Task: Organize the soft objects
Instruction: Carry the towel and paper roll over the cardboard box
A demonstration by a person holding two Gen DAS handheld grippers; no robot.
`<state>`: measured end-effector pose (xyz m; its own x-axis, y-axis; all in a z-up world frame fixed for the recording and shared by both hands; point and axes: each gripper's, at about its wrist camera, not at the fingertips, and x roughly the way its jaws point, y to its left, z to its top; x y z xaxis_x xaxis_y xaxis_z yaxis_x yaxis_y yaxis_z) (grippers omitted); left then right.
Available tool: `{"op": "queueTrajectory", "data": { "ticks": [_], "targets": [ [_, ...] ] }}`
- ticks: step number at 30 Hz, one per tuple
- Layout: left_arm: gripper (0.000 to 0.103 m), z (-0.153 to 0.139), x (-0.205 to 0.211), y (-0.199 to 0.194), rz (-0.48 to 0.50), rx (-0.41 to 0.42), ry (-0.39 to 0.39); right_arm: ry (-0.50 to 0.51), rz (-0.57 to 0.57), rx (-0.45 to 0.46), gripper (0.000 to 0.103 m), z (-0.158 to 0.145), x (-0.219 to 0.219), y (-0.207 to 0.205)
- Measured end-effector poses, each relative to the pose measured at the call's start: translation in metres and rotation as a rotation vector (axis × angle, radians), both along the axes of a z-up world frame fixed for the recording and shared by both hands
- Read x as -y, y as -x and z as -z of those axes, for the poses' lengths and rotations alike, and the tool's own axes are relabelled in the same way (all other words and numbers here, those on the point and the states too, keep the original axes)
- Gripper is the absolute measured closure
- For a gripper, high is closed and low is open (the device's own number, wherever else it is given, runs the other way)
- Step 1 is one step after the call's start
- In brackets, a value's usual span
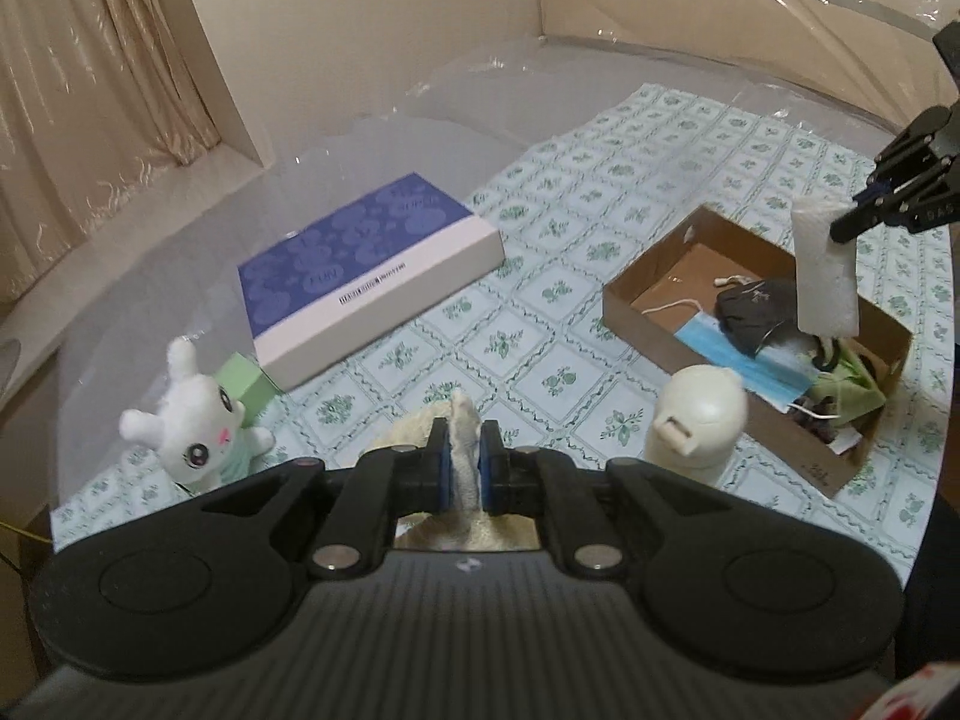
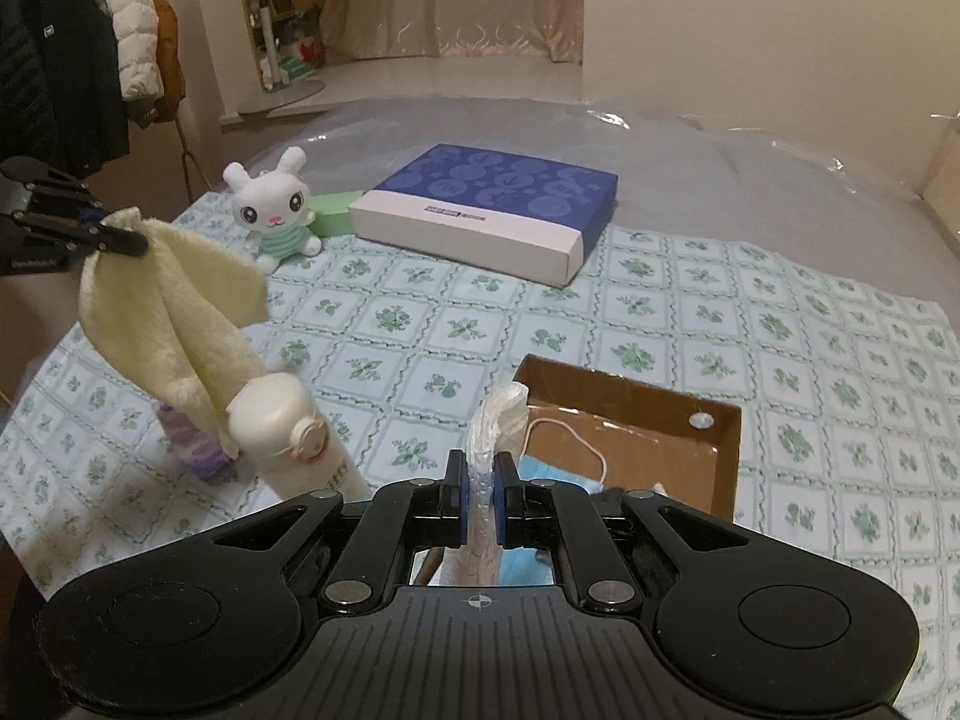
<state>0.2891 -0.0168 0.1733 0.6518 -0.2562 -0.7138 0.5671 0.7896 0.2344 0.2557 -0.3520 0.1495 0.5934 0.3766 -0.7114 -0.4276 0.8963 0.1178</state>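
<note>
My right gripper is clamped on a white quilted pad, which hangs straight down from one end so it can drop cleanly. It sits directly over the cardboard box, where a blue mask, a dark cloth and a green cloth already lie. So the box looks like my collecting place for soft things, and I judge this pad is about to be released there.

My left gripper is closed on a cream towel, pinched near a corner with the rest draping loose. I hold it high, above the white bottle, so the trailing edge does not drag across the table; even so, the lowest fold seems to brush the bottle's cap.

The plush rabbit sits on the flowered tablecloth beside the blue-and-white flat box, well apart from the cardboard box, and is not yet put away.

Next, I would open the right side first, then carry the towel across.
</note>
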Motion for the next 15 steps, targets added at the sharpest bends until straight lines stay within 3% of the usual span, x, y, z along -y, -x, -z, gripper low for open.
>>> {"op": "queueTrajectory", "data": {
  "ticks": [8,15],
  "targets": [
    [0.095,-0.041,0.005,0.044,0.034,0.068,-0.029,-0.036,0.005,0.032,0.095,-0.015,0.004,0.037],
    [0.095,-0.057,0.016,0.080,0.088,0.093,-0.054,-0.046,0.009,0.058,0.095,-0.029,0.004,0.058]
  ]
}}
